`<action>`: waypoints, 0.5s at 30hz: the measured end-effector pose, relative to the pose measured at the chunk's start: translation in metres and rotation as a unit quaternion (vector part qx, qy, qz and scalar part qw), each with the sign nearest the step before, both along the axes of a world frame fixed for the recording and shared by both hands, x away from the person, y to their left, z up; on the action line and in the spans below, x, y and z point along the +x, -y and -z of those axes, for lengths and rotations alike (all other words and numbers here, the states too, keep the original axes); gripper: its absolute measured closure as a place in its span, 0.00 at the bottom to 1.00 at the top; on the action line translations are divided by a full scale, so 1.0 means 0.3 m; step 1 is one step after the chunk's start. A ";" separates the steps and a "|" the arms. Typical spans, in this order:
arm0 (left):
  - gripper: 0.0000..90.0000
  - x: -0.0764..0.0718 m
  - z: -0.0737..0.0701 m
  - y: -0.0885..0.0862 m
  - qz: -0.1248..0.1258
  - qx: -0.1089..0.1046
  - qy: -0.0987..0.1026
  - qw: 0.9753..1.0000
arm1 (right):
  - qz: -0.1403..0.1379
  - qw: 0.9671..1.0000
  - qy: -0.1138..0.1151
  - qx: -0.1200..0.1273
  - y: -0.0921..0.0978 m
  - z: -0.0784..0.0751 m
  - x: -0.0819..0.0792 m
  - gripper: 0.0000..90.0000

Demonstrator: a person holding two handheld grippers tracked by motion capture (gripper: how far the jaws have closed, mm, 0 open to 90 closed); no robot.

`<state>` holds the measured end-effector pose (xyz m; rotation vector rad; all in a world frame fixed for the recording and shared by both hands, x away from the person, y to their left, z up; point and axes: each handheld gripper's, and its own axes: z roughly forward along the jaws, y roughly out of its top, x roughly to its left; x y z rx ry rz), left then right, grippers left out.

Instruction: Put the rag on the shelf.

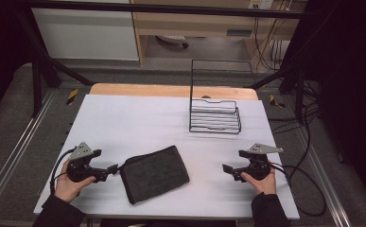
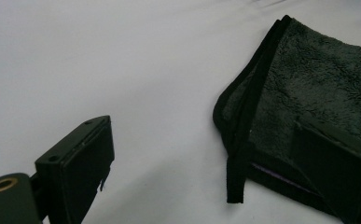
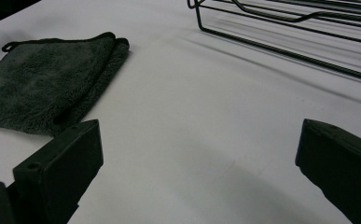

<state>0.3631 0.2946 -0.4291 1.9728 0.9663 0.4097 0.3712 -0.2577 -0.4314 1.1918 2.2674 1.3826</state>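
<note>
Folded dark towel (image 1: pixel 155 173) is lying near the bench's (image 1: pixel 138 118) front edge, its corner sitting between the left hand-held gripper's (image 1: pixel 114 169) wide jaws; the right hand-held gripper (image 1: pixel 231 163) is gaping wide, empty.

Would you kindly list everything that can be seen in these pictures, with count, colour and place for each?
towel: one, dark grey, folded, flat on the near middle of the table, between the two grippers.
wire rack: one, black, standing on the far right part of the table, with a tall back frame.
table: one, white top with a bare wooden strip along its far edge.
cables: several, black, on the floor to the right of the table.
left gripper: one, black with a grey plate, jaws open at the towel's left edge, one jaw over the cloth in the left gripper view.
right gripper: one, black with a grey plate, jaws open, right of the towel.
hands: two, in dark sleeves, each holding a gripper.
</note>
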 end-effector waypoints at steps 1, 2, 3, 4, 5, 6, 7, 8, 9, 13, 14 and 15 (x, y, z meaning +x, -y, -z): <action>0.08 0.000 0.000 0.000 -0.001 0.000 0.000 1.000 | 0.001 1.000 -0.001 0.001 -0.001 -0.001 -0.001 0.02; 0.08 0.000 0.001 0.001 -0.002 0.001 -0.001 1.000 | 0.003 1.000 -0.001 0.002 -0.001 -0.001 -0.001 0.02; 0.08 0.000 0.002 0.002 -0.002 0.002 -0.001 1.000 | 0.003 1.000 -0.002 0.002 -0.001 -0.001 -0.002 0.02; 0.07 0.000 0.002 0.002 -0.002 0.002 -0.001 1.000 | 0.004 1.000 -0.002 0.002 -0.002 -0.001 -0.002 0.02; 0.07 -0.001 0.002 0.002 -0.002 0.003 -0.001 1.000 | 0.005 1.000 -0.003 0.002 -0.003 -0.001 -0.002 0.02; 0.07 -0.001 0.002 0.002 -0.002 0.002 -0.001 1.000 | 0.004 1.000 -0.002 0.001 -0.005 -0.001 -0.002 0.02; 0.07 0.000 0.002 0.001 -0.001 0.004 -0.001 1.000 | 0.005 1.000 -0.002 0.000 -0.008 -0.001 -0.003 0.02; 0.07 -0.001 0.003 0.001 -0.001 0.003 -0.002 1.000 | 0.006 1.000 -0.003 -0.001 -0.012 -0.002 -0.003 0.02; 0.07 0.000 0.004 0.000 -0.001 0.004 -0.003 1.000 | 0.006 1.000 -0.003 -0.001 -0.012 -0.002 -0.003 0.02; 0.07 -0.002 0.009 -0.001 0.000 0.006 -0.004 1.000 | 0.003 1.000 -0.007 -0.006 -0.045 -0.003 -0.003 0.02; 0.07 -0.002 0.009 -0.001 -0.001 0.006 -0.003 1.000 | -0.001 1.000 -0.008 -0.006 -0.053 -0.003 -0.005 0.02; 0.07 -0.002 0.009 -0.001 -0.001 0.005 -0.003 1.000 | -0.003 1.000 -0.009 -0.005 -0.062 -0.003 -0.005 0.02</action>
